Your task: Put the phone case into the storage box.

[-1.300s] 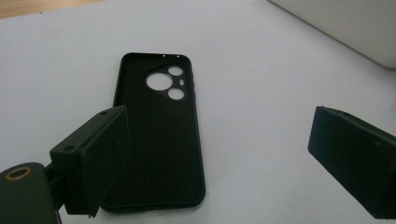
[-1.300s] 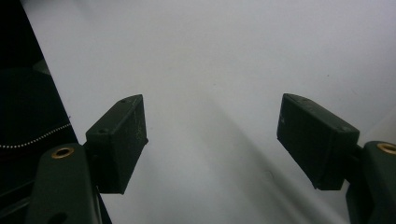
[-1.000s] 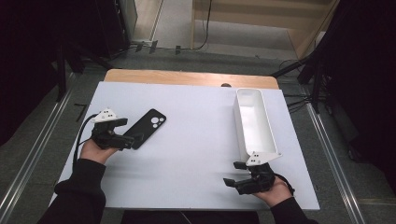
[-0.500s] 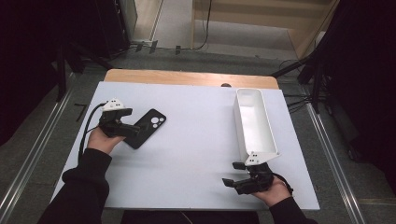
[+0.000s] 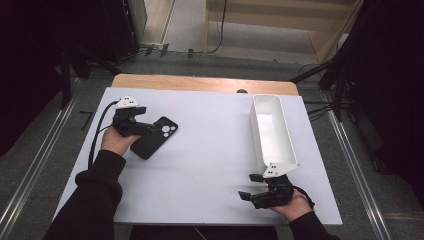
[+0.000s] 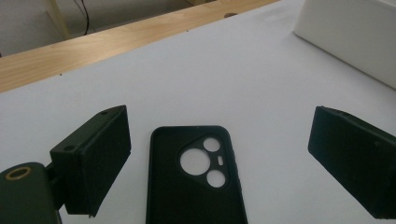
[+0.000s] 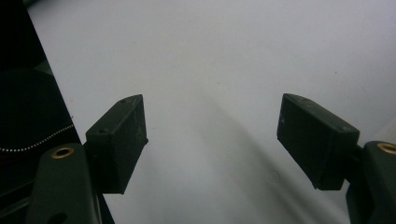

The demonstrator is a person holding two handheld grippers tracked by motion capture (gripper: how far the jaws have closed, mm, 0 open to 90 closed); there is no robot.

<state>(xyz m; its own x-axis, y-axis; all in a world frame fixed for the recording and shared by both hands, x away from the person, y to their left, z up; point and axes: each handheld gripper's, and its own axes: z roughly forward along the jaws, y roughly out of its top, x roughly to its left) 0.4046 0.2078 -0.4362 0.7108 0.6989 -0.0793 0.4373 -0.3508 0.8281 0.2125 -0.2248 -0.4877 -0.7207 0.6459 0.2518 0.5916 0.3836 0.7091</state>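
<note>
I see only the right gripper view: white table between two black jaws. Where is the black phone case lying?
Observer: The black soft phone case lies on the left part of the white table, at the left hand-held gripper.
Operator: Is it gripped already?
Observer: No. In the left gripper view the jaws stand wide apart, and the case lies between them untouched.
Operator: What is near my right hand-held gripper?
Observer: A long white rectangular plastic tray, empty, stands just beyond it.
</note>
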